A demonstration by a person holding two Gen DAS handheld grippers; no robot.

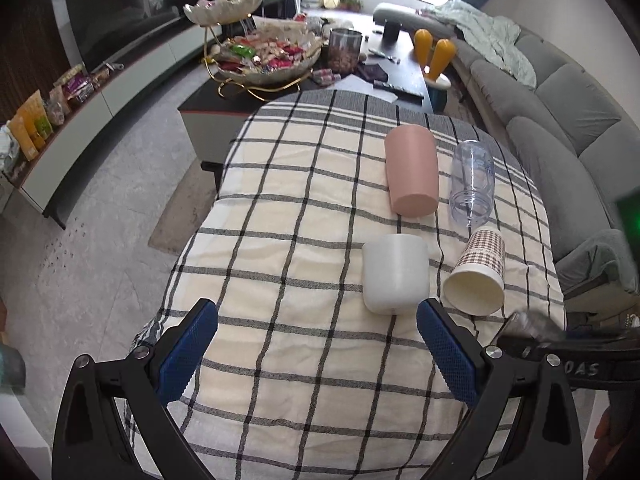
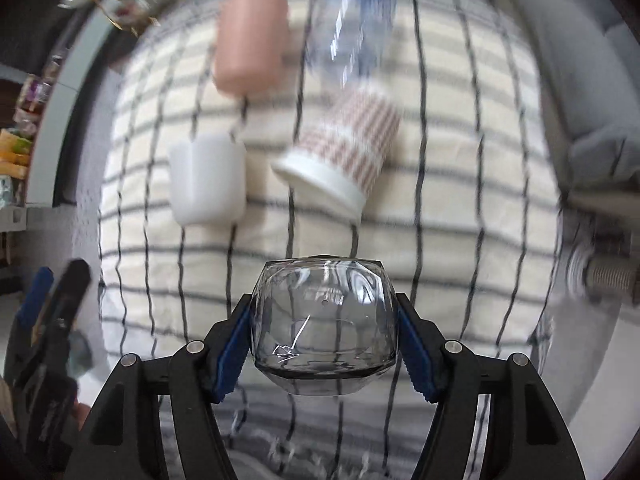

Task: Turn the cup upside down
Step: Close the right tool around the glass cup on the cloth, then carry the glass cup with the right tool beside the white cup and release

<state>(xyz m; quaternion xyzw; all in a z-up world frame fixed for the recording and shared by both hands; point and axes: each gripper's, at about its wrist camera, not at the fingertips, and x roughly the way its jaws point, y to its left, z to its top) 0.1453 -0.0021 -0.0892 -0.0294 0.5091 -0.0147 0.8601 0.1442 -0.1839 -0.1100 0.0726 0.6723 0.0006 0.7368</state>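
My right gripper (image 2: 324, 332) is shut on a clear glass cup (image 2: 324, 320), held above the checked tablecloth (image 2: 440, 248); the view is motion-blurred. My left gripper (image 1: 318, 344) is open and empty over the cloth (image 1: 280, 240), just in front of a white cup (image 1: 395, 274). The white cup (image 2: 208, 180), a pink cup (image 1: 411, 170), a clear plastic cup (image 1: 472, 182) and a plaid paper cup (image 1: 478, 272) lie on their sides. The right gripper with the glass shows blurred at the right edge of the left wrist view (image 1: 532, 330).
A coffee table (image 1: 224, 100) with a snack stand (image 1: 264, 56) and a jar (image 1: 344, 50) stands behind the clothed table. A grey sofa (image 1: 560, 120) runs along the right. A TV cabinet (image 1: 80, 120) with snack bags stands at the left.
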